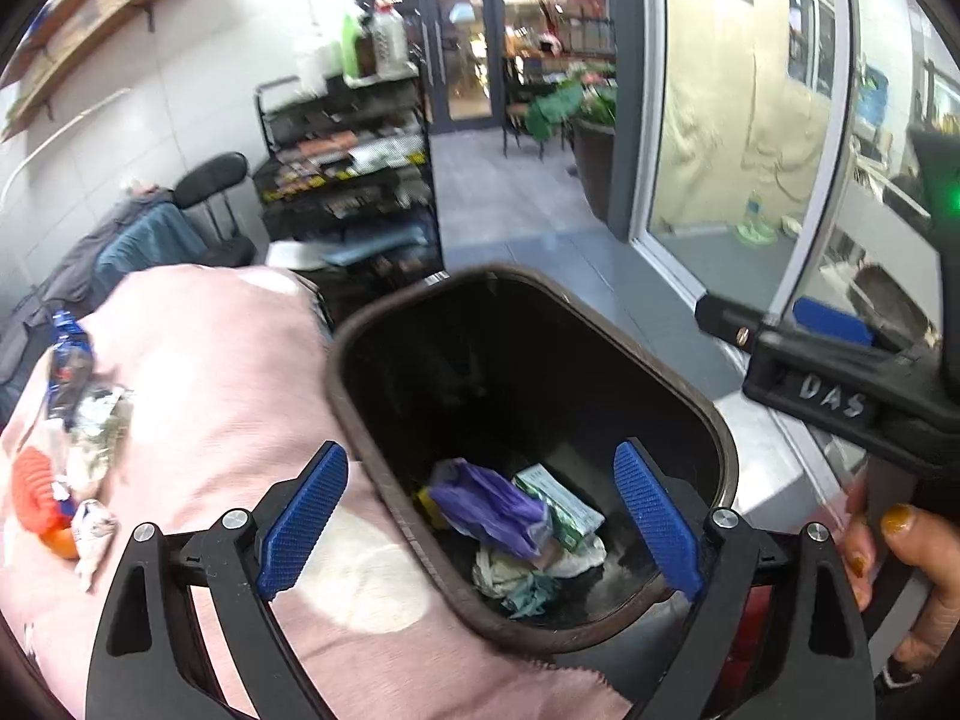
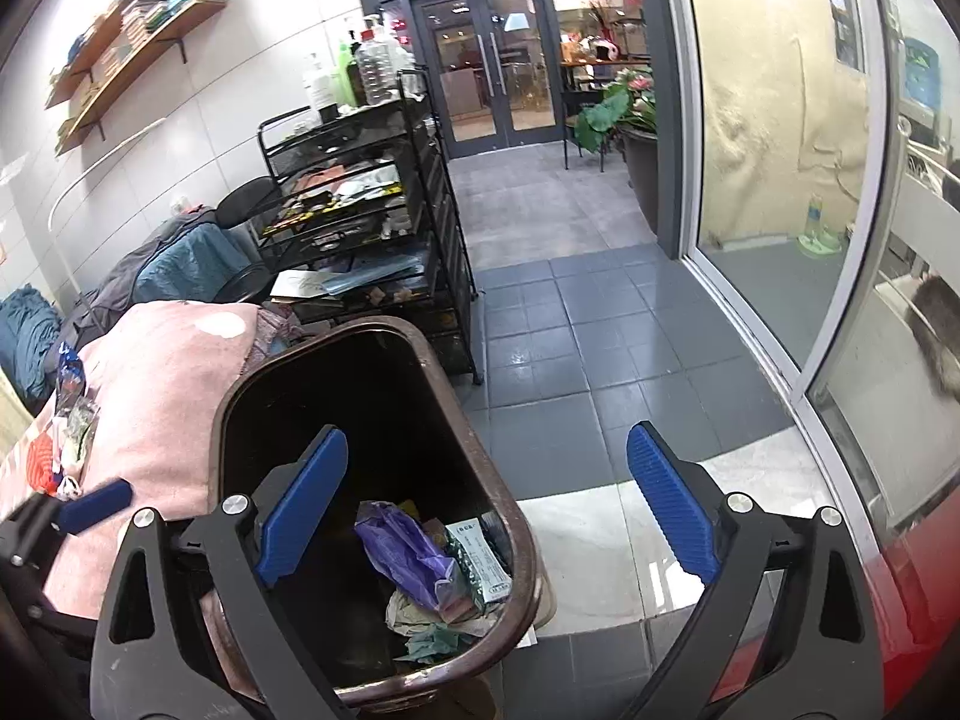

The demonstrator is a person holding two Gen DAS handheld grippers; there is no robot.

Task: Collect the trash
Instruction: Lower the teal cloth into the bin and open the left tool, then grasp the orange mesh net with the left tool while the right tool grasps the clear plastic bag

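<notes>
**Ops:** Where did you stand at that moment?

**Me:** Nearest to me, the left gripper [image 1: 480,522] hung over the brown bin [image 1: 717,432], its blue fingers [image 1: 303,531] spread wide with nothing between them. The right gripper [image 2: 486,501] was the same — fingers apart, empty, one over the bin's mouth and the other out over the tiled floor [image 2: 576,324].

**Ops:** So which step was it?

**Me:** I judged it the gap between a drop and the next pick. Trash already lay at the bottom of the bin: a crumpled purple bag [image 1: 492,504], a green-and-white packet [image 1: 561,501] and some wadded tissue [image 1: 510,576].

**Ops:** And what remained?

**Me:** Beside the bin, on the pink cloth [image 1: 216,372] — I couldn't tell what lay under it — a cluster of wrappers [image 1: 90,426] sat at the left edge, well apart from the bin: a blue foil packet [image 1: 69,354], silvery crinkled pieces, something orange and ribbed [image 1: 33,486]. The next move, as I saw it, called for swinging the left gripper across to that pile and closing gently on one light, slippery wrapper.

**Ops:** Beyond that?

**Me:** A black wire rack [image 2: 372,204], then glass doors [image 2: 486,66].
</notes>
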